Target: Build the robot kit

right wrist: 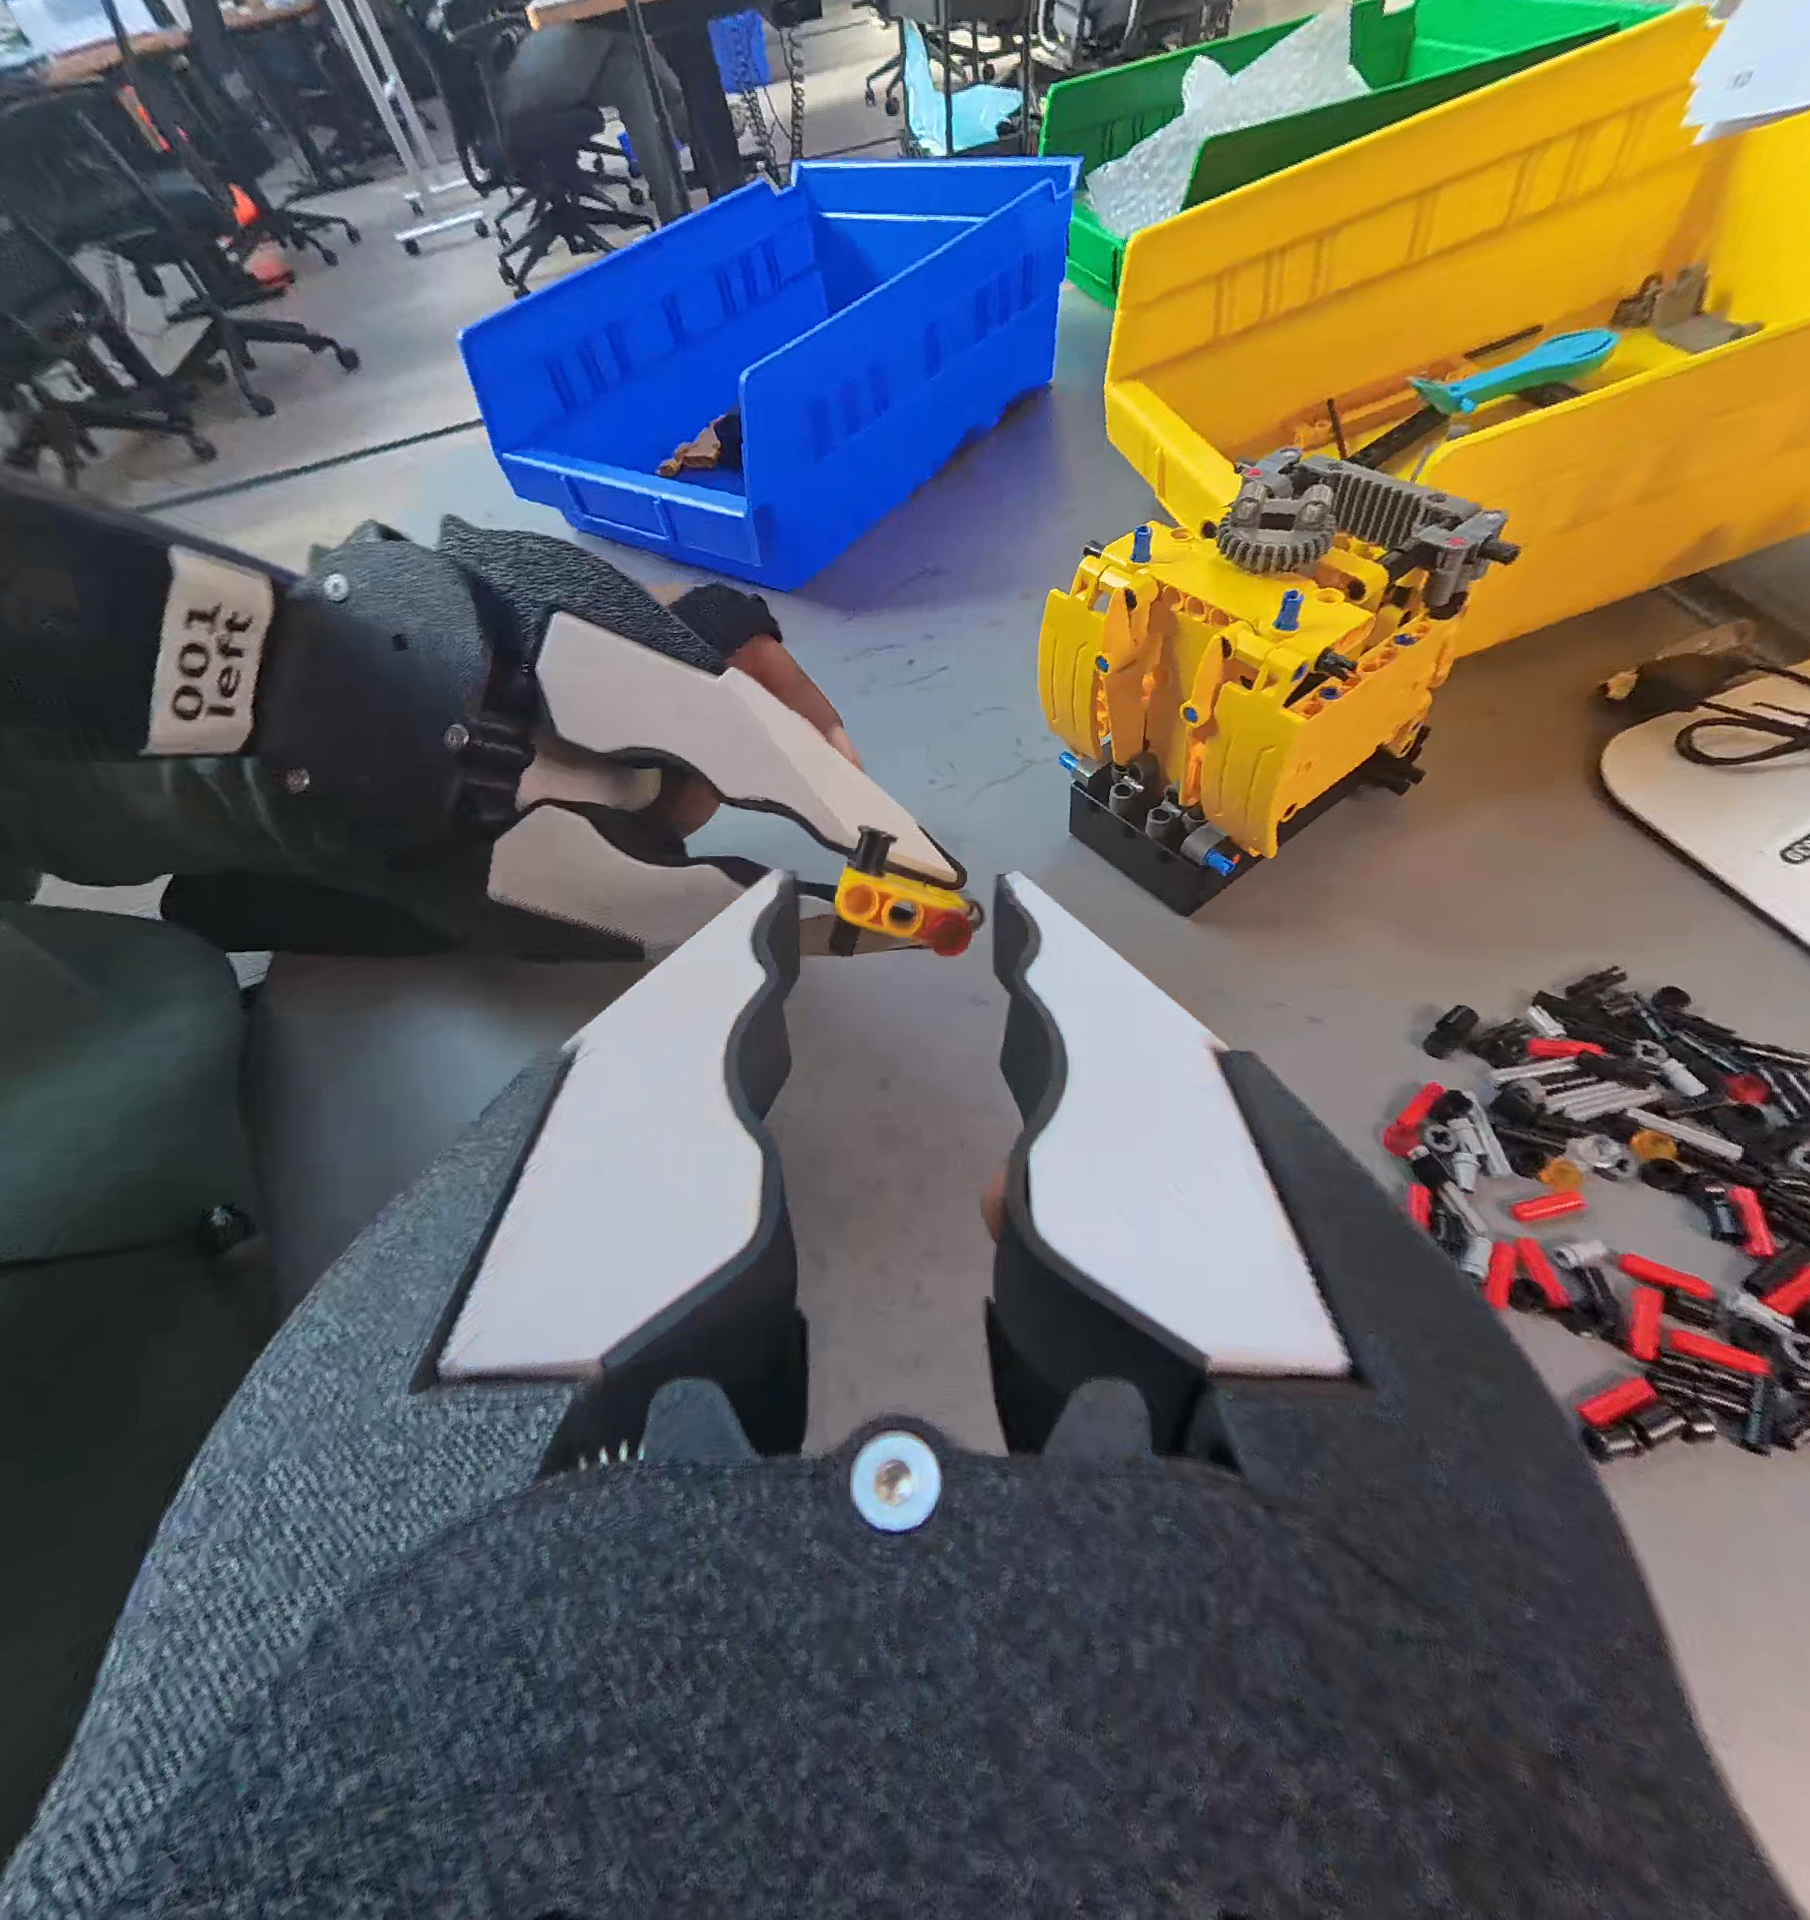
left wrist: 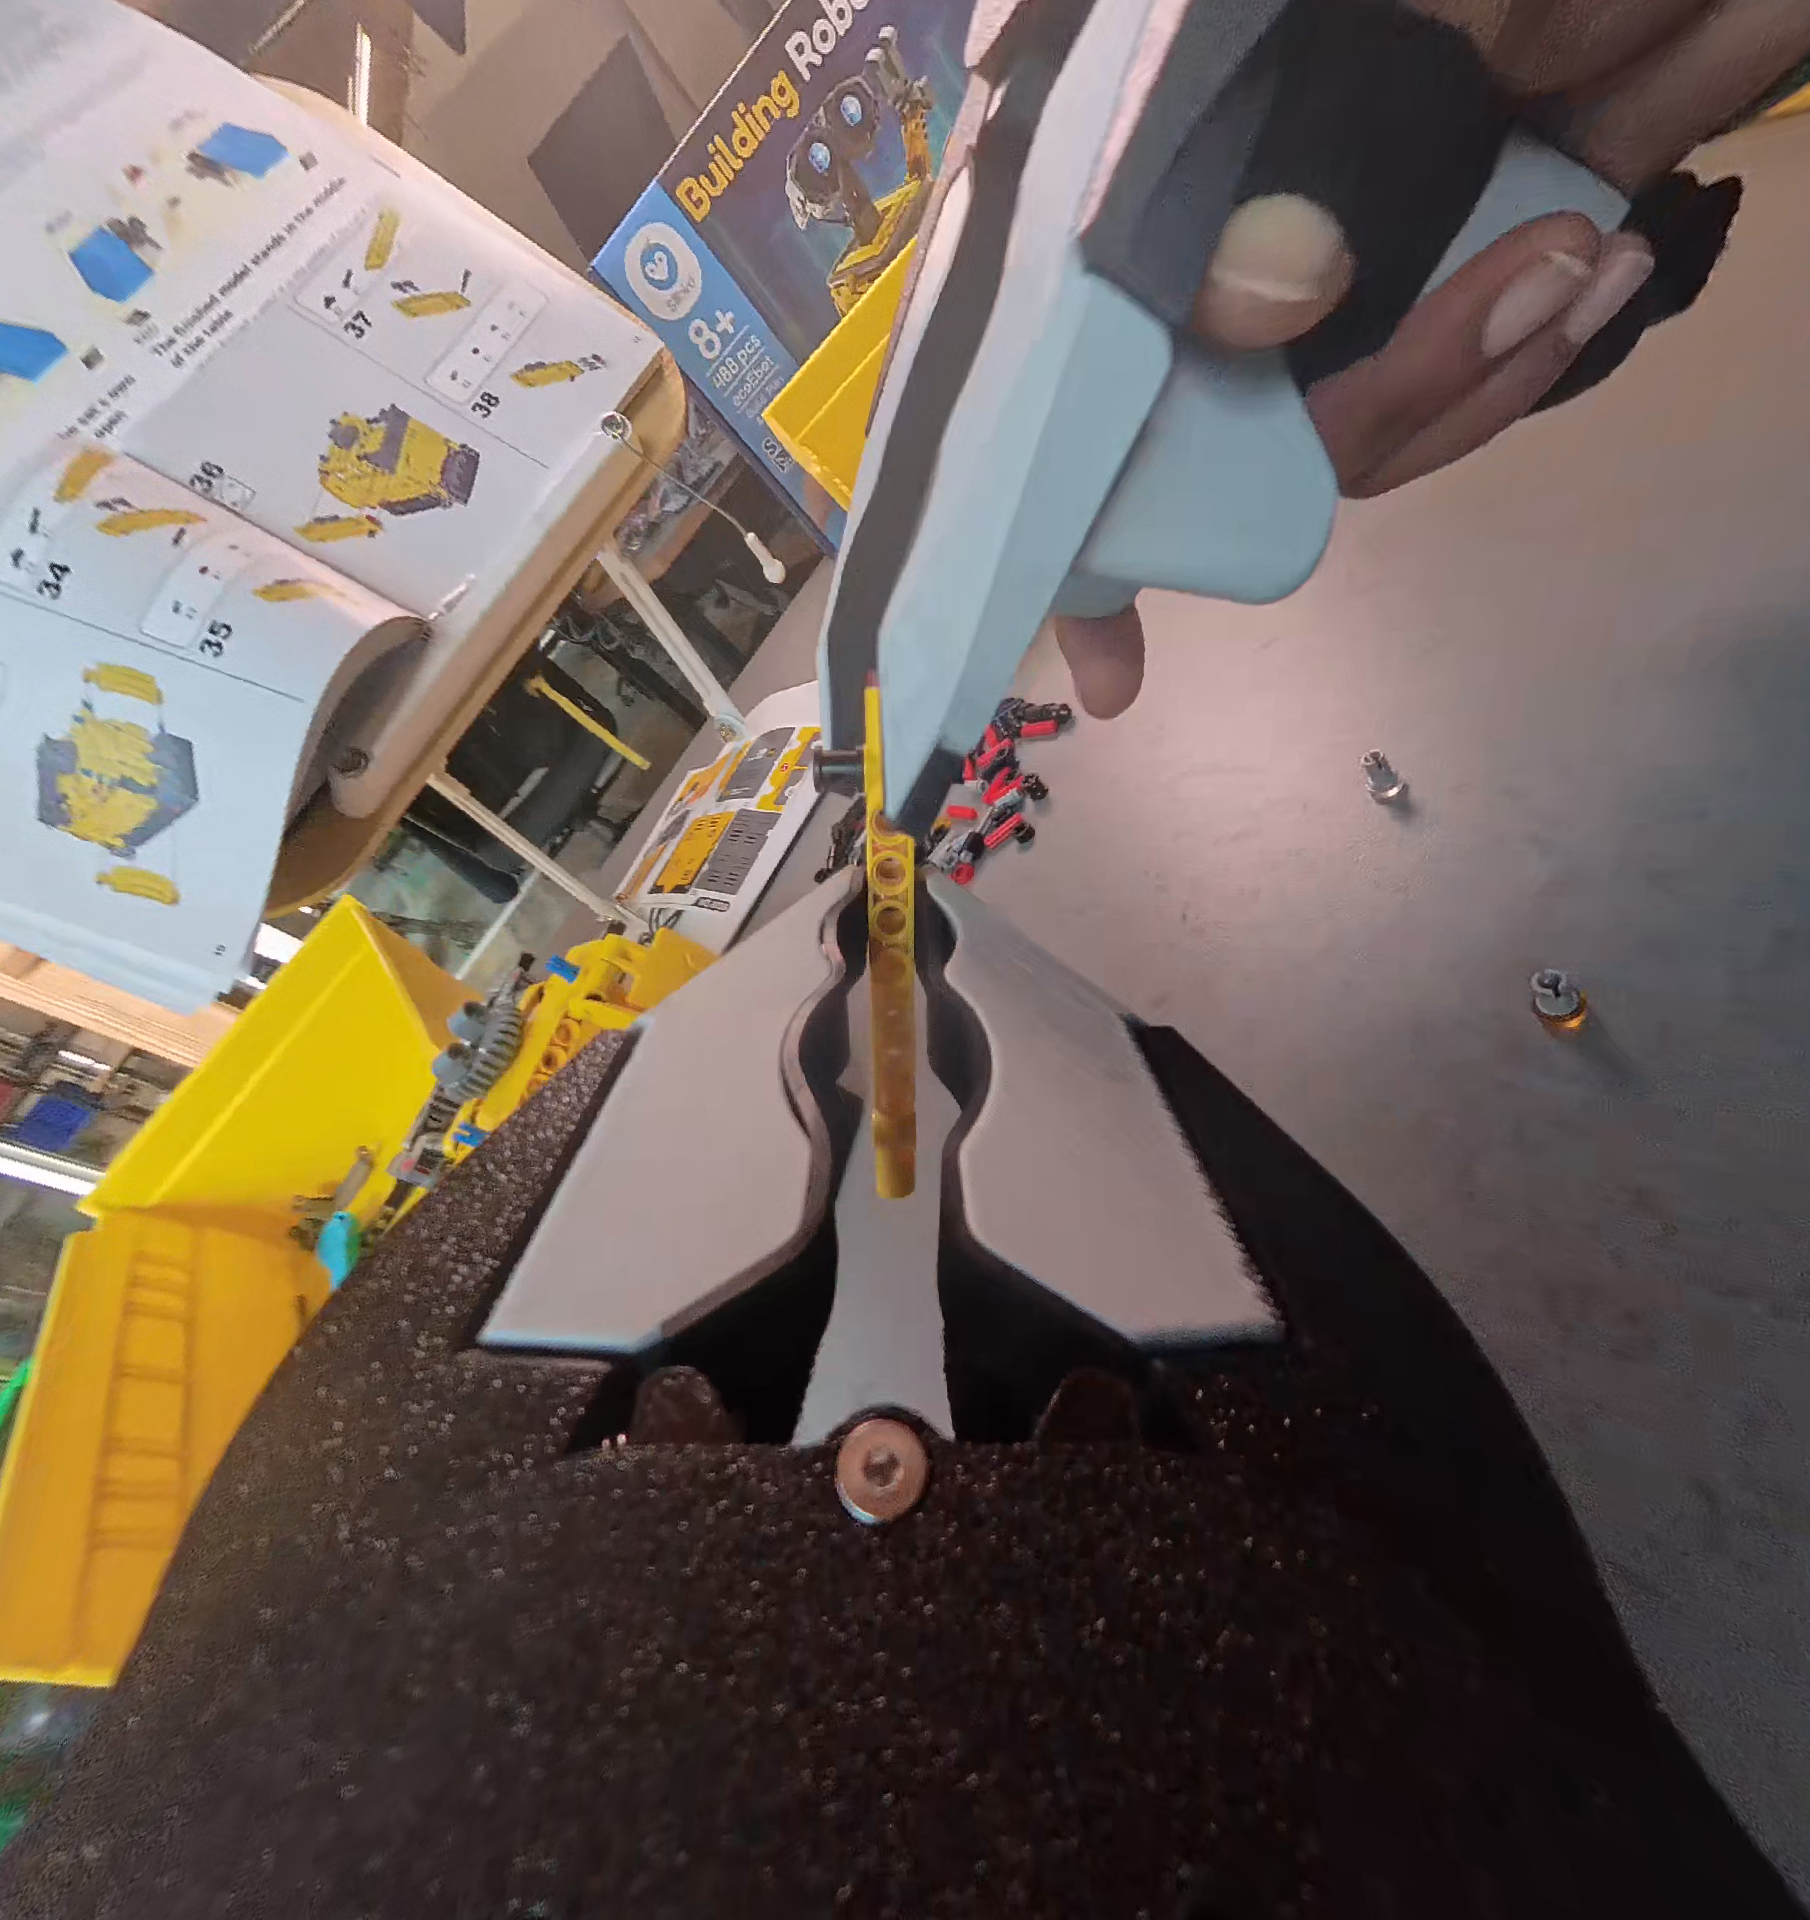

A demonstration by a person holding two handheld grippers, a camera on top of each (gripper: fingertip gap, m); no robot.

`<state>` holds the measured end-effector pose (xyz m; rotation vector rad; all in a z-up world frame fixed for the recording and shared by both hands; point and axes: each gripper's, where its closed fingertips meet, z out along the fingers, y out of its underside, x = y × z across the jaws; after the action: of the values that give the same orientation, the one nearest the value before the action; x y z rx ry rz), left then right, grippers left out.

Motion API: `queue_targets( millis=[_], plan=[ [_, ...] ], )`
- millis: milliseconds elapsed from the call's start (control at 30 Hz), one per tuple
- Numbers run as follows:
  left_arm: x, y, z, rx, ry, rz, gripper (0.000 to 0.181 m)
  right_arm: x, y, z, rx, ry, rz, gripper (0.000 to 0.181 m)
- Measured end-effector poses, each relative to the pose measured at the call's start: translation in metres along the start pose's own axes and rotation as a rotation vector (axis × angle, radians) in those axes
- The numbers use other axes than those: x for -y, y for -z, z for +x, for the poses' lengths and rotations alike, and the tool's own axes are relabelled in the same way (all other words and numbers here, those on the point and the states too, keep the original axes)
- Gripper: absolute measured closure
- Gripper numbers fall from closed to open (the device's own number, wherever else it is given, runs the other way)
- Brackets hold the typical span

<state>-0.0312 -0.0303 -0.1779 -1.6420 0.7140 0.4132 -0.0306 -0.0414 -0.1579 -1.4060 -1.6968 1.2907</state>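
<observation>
My left gripper (left wrist: 893,894) is shut on a yellow beam with holes (left wrist: 893,997), held edge-on above the grey table. In the right wrist view the left gripper (right wrist: 932,868) comes in from the left. The beam's (right wrist: 885,909) free end carries a black pin (right wrist: 870,852) and a red pin (right wrist: 948,930). My right gripper (right wrist: 893,894) is open and empty, its jaws standing apart on either side of that free end. In the left wrist view the right gripper (left wrist: 880,774) reaches down from the top, held by a hand (left wrist: 1452,343).
A yellow brick model (right wrist: 1254,686) stands on the table in front of a yellow bin (right wrist: 1400,270). A blue bin (right wrist: 776,364) and a green bin (right wrist: 1140,125) sit behind. A pile of black, red and grey pins (right wrist: 1649,1226) lies at right. An open instruction booklet (left wrist: 205,468) hangs at left. My two grippers' fingertips are within a few centimetres of each other.
</observation>
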Motion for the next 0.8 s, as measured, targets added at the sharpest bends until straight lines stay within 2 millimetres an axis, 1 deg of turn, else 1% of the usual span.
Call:
queue_targets(
  millis=[33, 100, 167, 200, 267, 333, 367, 400, 467, 533, 600, 733, 800],
  plan=[
    [0.000, -0.001, 0.001, 0.020, -0.043, -0.009, 0.175, -0.002, -0.002, 0.001, -0.017, 0.016, -0.013, 0.156],
    [-0.002, -0.002, 0.005, 0.016, -0.073, -0.025, 0.174, -0.007, -0.002, 0.000, -0.026, 0.073, -0.055, 0.156],
    [-0.005, -0.004, 0.016, -0.081, -0.016, -0.027, 0.164, -0.014, 0.002, -0.004, 0.013, 0.158, -0.105, 0.156],
    [-0.005, -0.004, 0.025, -0.167, 0.040, -0.015, 0.154, -0.016, 0.006, -0.010, 0.061, 0.208, -0.125, 0.156],
    [0.000, 0.004, 0.048, -0.400, 0.200, 0.027, 0.142, -0.026, 0.017, -0.022, 0.159, 0.327, -0.204, 0.156],
    [0.010, 0.020, 0.067, -0.640, 0.352, 0.071, 0.140, -0.040, 0.028, -0.039, 0.276, 0.467, -0.284, 0.156],
    [0.015, 0.027, 0.074, -0.726, 0.402, 0.085, 0.137, -0.044, 0.031, -0.047, 0.319, 0.495, -0.311, 0.156],
    [0.018, 0.030, 0.077, -0.769, 0.424, 0.095, 0.136, -0.044, 0.029, -0.052, 0.344, 0.500, -0.321, 0.156],
    [0.023, 0.037, 0.084, -0.840, 0.413, 0.111, 0.136, -0.044, 0.022, -0.061, 0.390, 0.510, -0.315, 0.156],
    [0.019, 0.036, 0.087, -0.836, 0.382, 0.086, 0.145, -0.050, 0.015, -0.066, 0.427, 0.511, -0.334, 0.156],
    [0.013, 0.034, 0.085, -0.802, 0.349, 0.063, 0.146, -0.052, 0.010, -0.065, 0.435, 0.510, -0.337, 0.156],
    [0.003, 0.029, 0.075, -0.744, 0.402, 0.022, 0.147, -0.046, 0.002, -0.055, 0.384, 0.477, -0.301, 0.156],
    [0.000, 0.025, 0.072, -0.719, 0.422, 0.007, 0.147, -0.041, 0.004, -0.049, 0.352, 0.453, -0.279, 0.156]
  ],
)
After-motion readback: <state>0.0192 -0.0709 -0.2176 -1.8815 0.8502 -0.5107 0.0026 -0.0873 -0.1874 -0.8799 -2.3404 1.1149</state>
